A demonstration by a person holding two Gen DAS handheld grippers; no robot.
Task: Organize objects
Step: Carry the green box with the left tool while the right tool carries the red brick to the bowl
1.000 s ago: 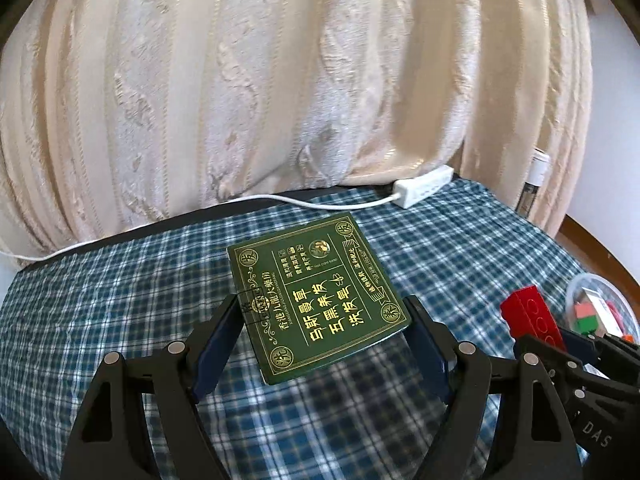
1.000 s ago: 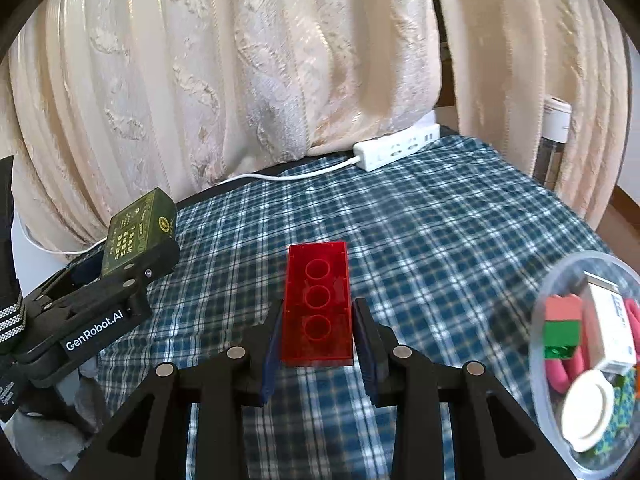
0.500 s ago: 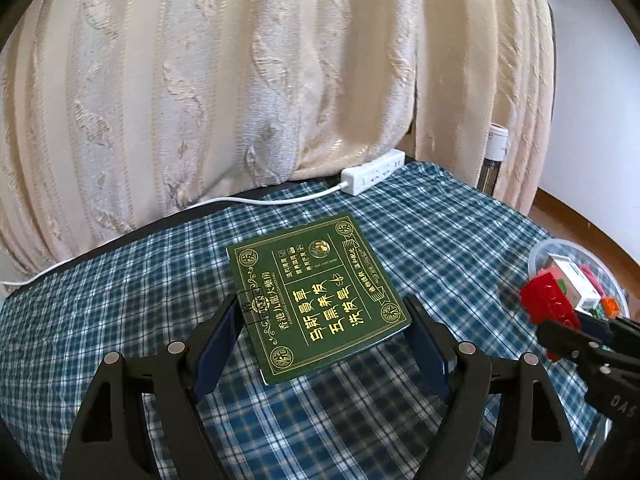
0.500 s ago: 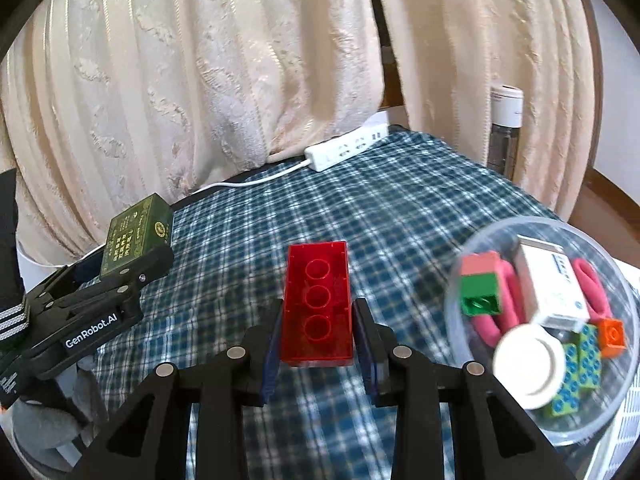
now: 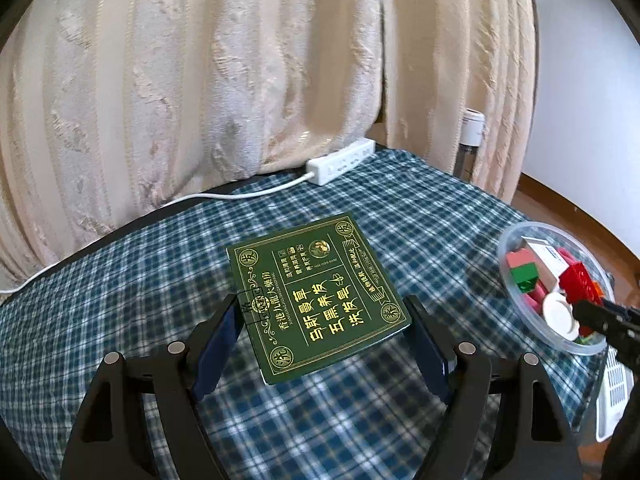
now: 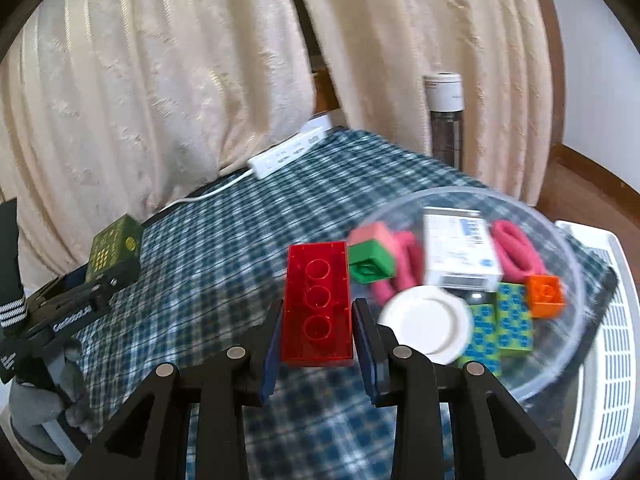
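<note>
Carried rightward since earlier, the red brick (image 6: 318, 304), pinched in the right hand-held gripper (image 6: 318, 332), nears the bowl (image 6: 560, 240) rim, unreleased. Left hand-held gripper (image 5: 320, 320) clamps the green box (image 5: 316, 284) left of the bowl; both remain unplaced.

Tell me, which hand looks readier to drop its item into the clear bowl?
Right. The right gripper holds the red brick at the clear bowl's rim; the left gripper holds the green box farther away.
</note>
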